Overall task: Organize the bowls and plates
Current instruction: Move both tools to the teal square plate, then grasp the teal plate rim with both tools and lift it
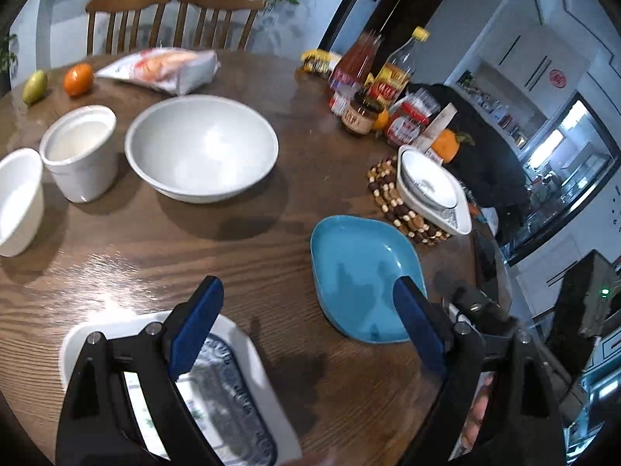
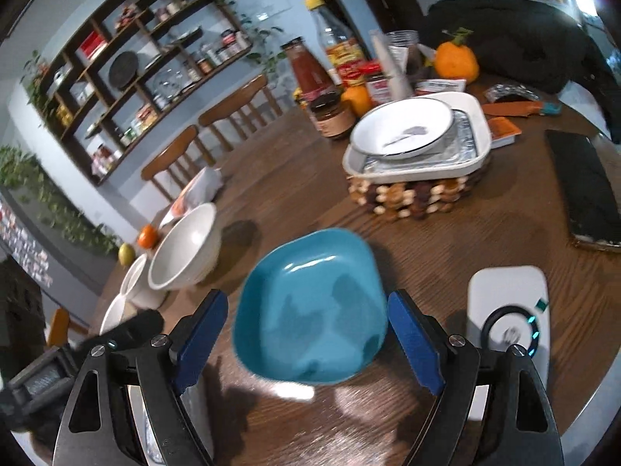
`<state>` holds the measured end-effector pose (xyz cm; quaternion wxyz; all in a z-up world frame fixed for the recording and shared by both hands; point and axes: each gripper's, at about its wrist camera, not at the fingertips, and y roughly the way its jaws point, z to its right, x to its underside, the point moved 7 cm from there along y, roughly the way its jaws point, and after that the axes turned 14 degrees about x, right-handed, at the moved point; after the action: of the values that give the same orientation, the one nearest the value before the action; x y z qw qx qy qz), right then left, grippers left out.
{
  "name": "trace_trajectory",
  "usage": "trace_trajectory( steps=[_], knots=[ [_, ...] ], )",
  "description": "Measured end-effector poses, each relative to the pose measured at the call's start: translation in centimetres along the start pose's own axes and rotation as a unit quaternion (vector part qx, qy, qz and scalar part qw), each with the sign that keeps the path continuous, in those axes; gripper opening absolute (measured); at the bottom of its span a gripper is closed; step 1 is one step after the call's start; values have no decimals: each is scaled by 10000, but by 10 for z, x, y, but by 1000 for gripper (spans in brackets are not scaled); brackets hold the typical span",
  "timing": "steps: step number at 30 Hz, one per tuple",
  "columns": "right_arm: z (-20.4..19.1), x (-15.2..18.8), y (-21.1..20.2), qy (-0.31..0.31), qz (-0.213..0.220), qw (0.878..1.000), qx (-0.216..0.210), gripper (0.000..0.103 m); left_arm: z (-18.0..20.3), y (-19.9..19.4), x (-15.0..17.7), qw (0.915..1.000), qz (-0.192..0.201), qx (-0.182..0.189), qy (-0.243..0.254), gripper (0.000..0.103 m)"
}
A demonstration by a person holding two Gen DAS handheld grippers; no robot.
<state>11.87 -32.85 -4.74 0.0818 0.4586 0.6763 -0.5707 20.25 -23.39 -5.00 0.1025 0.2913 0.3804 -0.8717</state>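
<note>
Two grippers hang over the round wooden table, both with jaws spread wide and nothing between the pads. Nearest, under the left gripper, lies a white rectangular plate with a blue pattern; it looks stiff, glazed and slippery, best pinched across its raised rim. Just ahead of the right gripper sits the blue dish, probably light with a thin lip that suits a pinch. Farther left stand the large white bowl, likely heavy and breakable, a white cup and a small white bowl. Far right, a white dish stack rests on a beaded trivet.
</note>
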Motion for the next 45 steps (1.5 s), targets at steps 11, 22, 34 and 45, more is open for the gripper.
trace_trajectory(
  steps=[11,22,34,45],
  knots=[
    [20,-22,29,336,-259,9990,-134,86,5,36,5,9994,-227,-252,45,86],
    [24,-18,51,421,-416,9981,-192,86,-2,49,18,9993,-357,-134,59,86],
    [15,-16,65,312,-611,9975,-188,62,-6,50,20,9995,-303,-7,-76,72],
    [4,-9,67,185,-565,9980,-231,59,1,58,25,9994,-342,43,25,51]
  ],
)
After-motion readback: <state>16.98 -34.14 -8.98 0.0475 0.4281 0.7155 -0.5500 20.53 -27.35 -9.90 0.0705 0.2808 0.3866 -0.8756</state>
